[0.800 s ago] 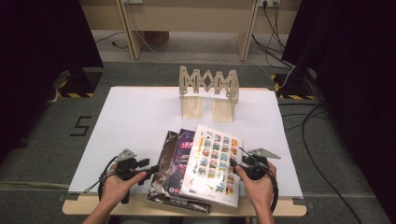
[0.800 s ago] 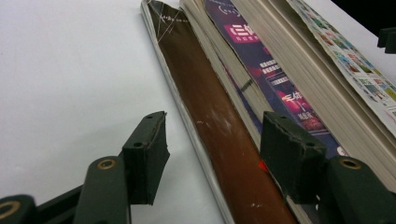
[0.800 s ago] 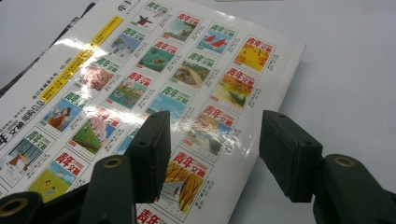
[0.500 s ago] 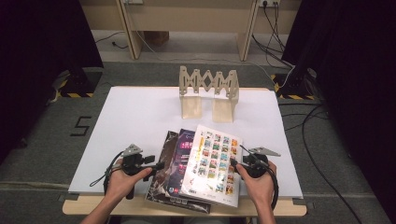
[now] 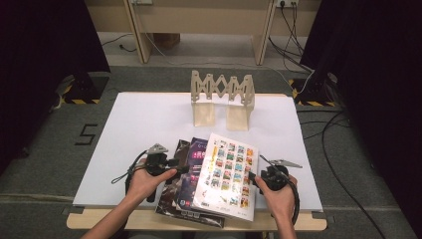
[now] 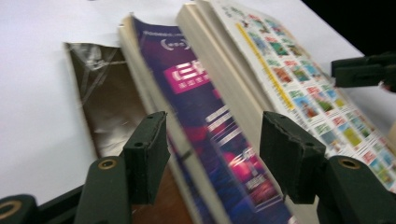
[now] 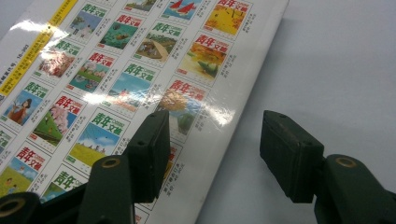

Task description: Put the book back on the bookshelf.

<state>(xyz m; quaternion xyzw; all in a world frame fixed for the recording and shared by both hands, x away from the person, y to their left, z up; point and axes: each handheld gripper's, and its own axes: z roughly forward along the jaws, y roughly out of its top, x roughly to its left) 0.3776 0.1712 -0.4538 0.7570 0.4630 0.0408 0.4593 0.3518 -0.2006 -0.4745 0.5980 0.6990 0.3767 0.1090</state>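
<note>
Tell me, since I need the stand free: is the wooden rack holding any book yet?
Empty. The wooden rack stands bare; all three books lie fanned flat near both grippers.

three overlapping books (image 5: pixel 209 184) are stacked at the near edge of the table (image 5: pixel 139 124), the topmost book (image 5: pixel 226 174) being laid rightmost, flanked by the left gripper (image 5: pixel 181 167) and the right gripper (image 5: pixel 251 175), while a wooden rack (image 5: pixel 222 99) is stood behind them, well apart.
</note>
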